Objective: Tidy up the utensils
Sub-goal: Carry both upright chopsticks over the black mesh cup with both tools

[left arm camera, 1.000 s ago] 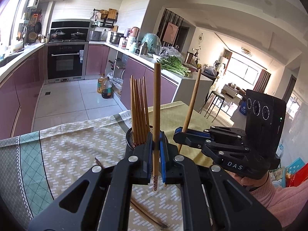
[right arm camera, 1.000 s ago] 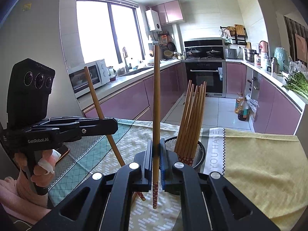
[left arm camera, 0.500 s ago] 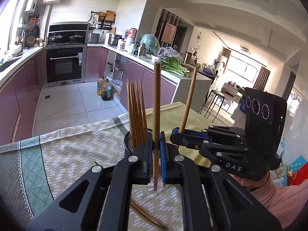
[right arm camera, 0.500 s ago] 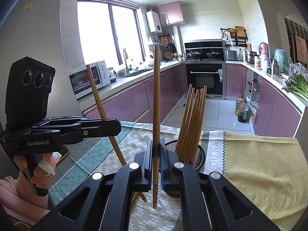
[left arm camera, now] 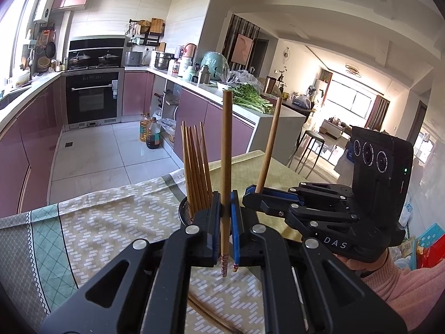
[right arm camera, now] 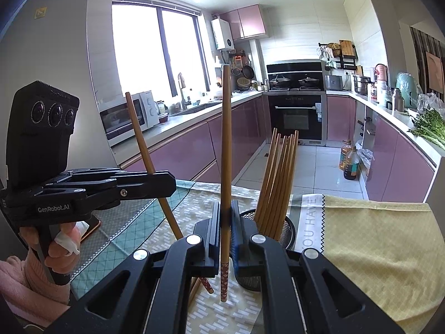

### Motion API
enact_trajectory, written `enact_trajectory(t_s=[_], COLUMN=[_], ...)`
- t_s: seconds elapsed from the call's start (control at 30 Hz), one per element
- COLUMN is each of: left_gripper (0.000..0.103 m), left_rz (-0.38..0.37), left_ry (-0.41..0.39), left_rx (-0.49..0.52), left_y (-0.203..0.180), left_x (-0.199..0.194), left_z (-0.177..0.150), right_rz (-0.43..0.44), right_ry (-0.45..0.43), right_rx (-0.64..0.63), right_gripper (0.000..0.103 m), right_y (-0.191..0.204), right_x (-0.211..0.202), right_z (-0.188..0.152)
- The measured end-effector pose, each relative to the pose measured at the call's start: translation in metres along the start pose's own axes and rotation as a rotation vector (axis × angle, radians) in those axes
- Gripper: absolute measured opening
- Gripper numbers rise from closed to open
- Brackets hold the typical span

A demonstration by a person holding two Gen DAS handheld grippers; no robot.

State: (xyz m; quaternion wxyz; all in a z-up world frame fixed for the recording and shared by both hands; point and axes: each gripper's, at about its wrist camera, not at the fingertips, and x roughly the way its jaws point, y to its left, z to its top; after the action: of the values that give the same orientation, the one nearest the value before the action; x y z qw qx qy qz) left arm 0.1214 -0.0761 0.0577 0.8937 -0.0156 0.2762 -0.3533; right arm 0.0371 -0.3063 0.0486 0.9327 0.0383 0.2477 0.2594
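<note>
I hold one stiff, light chopstick [left arm camera: 225,167] upright in each clamped tongs, left tongs [left arm camera: 225,217] and right tongs [right arm camera: 225,220], gripped near the patterned, probably slippery ends, just beside the mesh holder [right arm camera: 289,231].

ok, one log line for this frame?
left gripper: shut on chopstick | right gripper: shut on chopstick | mesh holder: chopstick bundle inside | loose chopsticks on tablecloth
</note>
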Motion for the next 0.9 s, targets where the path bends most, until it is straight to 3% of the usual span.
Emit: enact_trajectory(t_s=[0.9], left_gripper=[0.008], left_rz=[0.004], left_ry=[-0.038], left_rx=[0.052], left_y=[-0.01], left_x=[-0.004], left_z=[0.016], right_rz=[0.014], right_ry=[-0.044], right_rx=[-0.012], right_gripper=[0.006], right_y=[-0.002], right_x=[-0.001], right_z=[0.018])
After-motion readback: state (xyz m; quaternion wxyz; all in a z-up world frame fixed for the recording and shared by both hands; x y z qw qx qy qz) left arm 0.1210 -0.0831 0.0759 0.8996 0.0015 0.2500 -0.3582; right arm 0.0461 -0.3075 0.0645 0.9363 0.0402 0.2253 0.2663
